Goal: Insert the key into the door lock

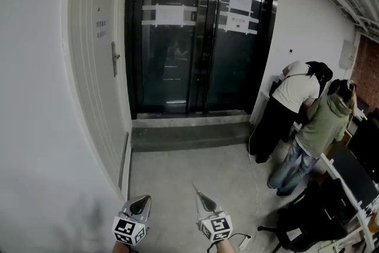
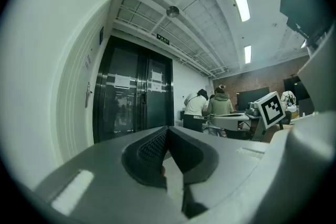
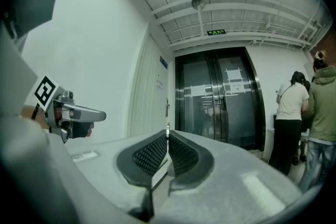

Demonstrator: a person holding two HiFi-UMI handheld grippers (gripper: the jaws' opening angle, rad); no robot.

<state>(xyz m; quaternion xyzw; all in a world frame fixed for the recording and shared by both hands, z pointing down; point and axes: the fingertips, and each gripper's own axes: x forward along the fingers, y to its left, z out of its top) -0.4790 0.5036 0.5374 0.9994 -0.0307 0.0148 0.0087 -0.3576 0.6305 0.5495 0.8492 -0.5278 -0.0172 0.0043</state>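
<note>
A white door (image 1: 98, 68) with a metal handle (image 1: 115, 58) stands in the left wall, well ahead of both grippers; its lock is too small to make out. The same handle (image 3: 167, 108) shows far off in the right gripper view. My right gripper (image 1: 205, 202) is low in the head view, held level and shut on a thin silver key (image 3: 167, 128) whose tip (image 1: 197, 191) sticks out in front. To its left, my left gripper (image 1: 142, 204) is also level, its pads (image 2: 157, 144) closed together with nothing visible between them.
Dark glass double doors (image 1: 198, 32) with taped paper notices fill the far wall behind a raised step (image 1: 189, 133). Two people (image 1: 308, 121) bend over a desk at the right. A black chair (image 1: 308, 216) and cables lie on the concrete floor at the lower right.
</note>
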